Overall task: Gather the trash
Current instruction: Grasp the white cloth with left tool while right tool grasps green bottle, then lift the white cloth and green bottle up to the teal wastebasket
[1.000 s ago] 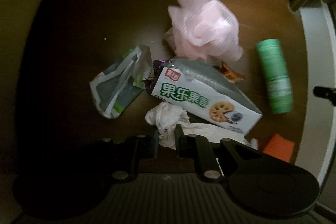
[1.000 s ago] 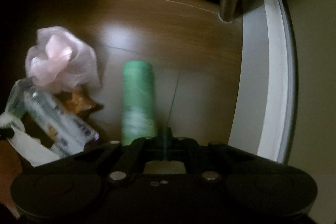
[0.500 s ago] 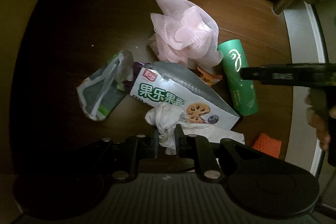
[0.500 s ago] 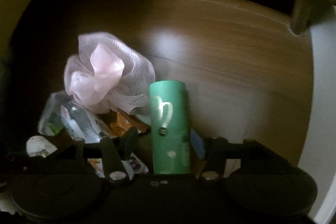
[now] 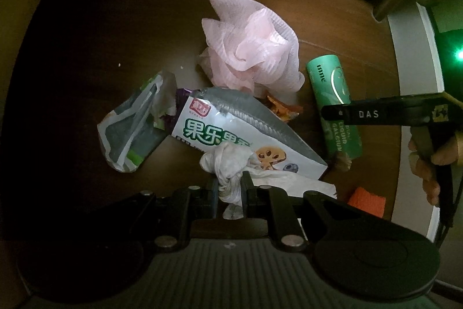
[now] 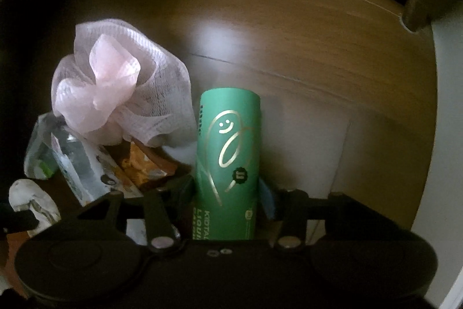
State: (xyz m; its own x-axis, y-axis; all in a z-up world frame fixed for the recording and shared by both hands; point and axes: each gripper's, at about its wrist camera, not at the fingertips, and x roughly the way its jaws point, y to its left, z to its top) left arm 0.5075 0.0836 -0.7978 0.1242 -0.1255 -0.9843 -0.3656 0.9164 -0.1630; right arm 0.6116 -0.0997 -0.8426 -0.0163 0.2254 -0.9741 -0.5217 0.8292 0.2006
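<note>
My left gripper (image 5: 230, 188) points straight down, its jaws pinched on a crumpled white tissue (image 5: 227, 164). Under the tissue lies a white biscuit packet (image 5: 231, 129) on the brown wooden floor (image 5: 101, 19). An empty clear wrapper (image 5: 136, 129) sits just left of the packet, touching it. A pink mesh sponge (image 5: 251, 48) rests above the packet. To the right lies a green tube (image 5: 332, 94), with the black finger of my right gripper (image 5: 376, 115) across it. An orange scrap (image 5: 367, 200) lies near the lower right.
</note>
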